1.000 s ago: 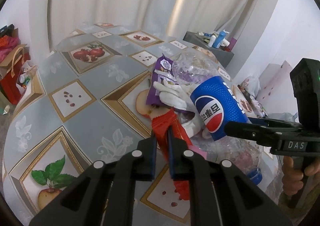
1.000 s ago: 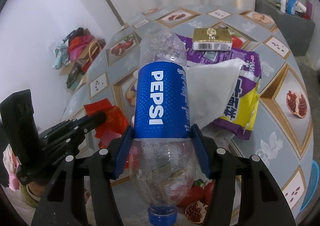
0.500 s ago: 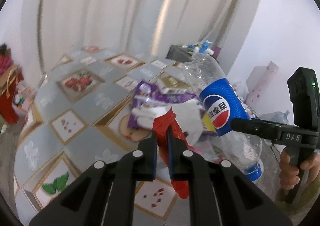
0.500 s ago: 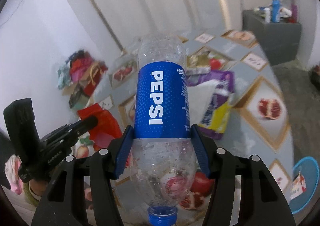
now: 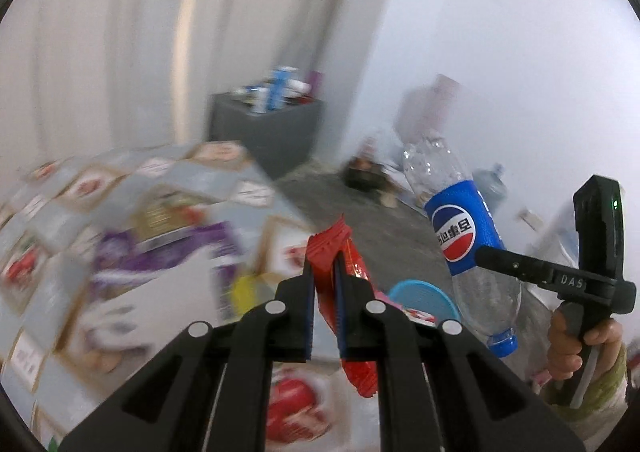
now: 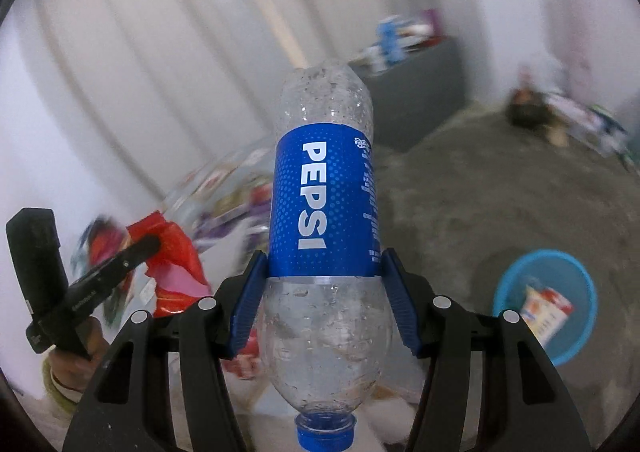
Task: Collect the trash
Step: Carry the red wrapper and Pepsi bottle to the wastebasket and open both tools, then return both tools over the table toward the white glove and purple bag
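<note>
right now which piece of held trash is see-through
The Pepsi bottle, clamped cap-down in the right tool. The other held piece, the wrapper in the left tool, is opaque red.

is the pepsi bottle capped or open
Capped: the blue cap sits on the neck of the Pepsi bottle, held cap-end toward the camera in the right claw.

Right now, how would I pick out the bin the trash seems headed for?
Start from the grey floor beyond the table's edge, on the right of the right wrist view. A round blue bin stands there alone, with a red-and-white packet already inside. It is the only open container on the floor in view, and the only bright blue one.
</note>
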A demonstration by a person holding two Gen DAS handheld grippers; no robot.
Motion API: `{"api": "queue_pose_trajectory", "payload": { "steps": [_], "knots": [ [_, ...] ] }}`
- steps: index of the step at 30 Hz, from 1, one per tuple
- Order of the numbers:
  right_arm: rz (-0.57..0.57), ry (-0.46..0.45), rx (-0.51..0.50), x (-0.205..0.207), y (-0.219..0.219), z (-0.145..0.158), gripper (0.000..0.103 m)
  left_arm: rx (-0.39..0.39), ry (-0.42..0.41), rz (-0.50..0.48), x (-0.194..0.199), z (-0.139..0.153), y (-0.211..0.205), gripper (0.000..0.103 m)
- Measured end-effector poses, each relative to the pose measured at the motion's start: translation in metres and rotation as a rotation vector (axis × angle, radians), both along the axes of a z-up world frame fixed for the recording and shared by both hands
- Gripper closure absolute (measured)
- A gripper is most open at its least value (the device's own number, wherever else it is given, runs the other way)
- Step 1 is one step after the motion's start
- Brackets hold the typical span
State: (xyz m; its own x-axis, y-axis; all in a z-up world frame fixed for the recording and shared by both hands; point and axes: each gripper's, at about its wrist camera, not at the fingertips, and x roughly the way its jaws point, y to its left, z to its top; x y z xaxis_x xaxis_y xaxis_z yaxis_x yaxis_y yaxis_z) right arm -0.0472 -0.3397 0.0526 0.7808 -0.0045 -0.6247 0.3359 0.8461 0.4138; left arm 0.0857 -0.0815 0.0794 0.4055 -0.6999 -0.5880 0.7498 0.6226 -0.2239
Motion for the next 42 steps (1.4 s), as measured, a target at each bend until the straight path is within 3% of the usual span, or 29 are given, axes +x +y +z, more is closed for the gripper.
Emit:
{"api": "queue_pose_trajectory", "payload": {
  "steps": [8, 16, 20, 22, 24, 27, 37, 42],
  "knots": [
    [-0.334, 0.024, 0.189, -0.094, -0.098, -0.057, 0.048, 0.115, 0.074, -0.281, -0.023, -0.021, -0.156, 0.095],
    [-0.484, 0.106, 0.513, -0.121, -0.163, -0.154, 0.048, 0.35, 0.16, -0.441, -0.041, -0.1, -0.295, 0.095],
    [-0.53, 0.106, 0.628, -0.119, -0.194, -0.193, 0.045, 0.427, 0.18, -0.447, -0.039, -0.141, -0.342, 0.093],
    [-0.538, 0.1, 0.693, -0.111, -0.209, -0.212, 0.044, 0.441, 0.216, -0.436, -0.034, -0.159, -0.361, 0.075],
    [-0.555, 0.12, 0.734, -0.111, -0.219, -0.226, 0.036, 0.455, 0.258, -0.422, -0.028, -0.174, -0.376, 0.066],
    [-0.58, 0.122, 0.748, -0.109, -0.226, -0.232, 0.036, 0.462, 0.285, -0.412, -0.027, -0.18, -0.382, 0.06],
    [-0.574, 0.116, 0.688, -0.119, -0.204, -0.218, 0.036, 0.405, 0.244, -0.362, -0.025, -0.154, -0.355, 0.043],
    [-0.563, 0.109, 0.657, -0.122, -0.195, -0.208, 0.036, 0.366, 0.242, -0.32, -0.021, -0.131, -0.325, 0.043]
  ]
}}
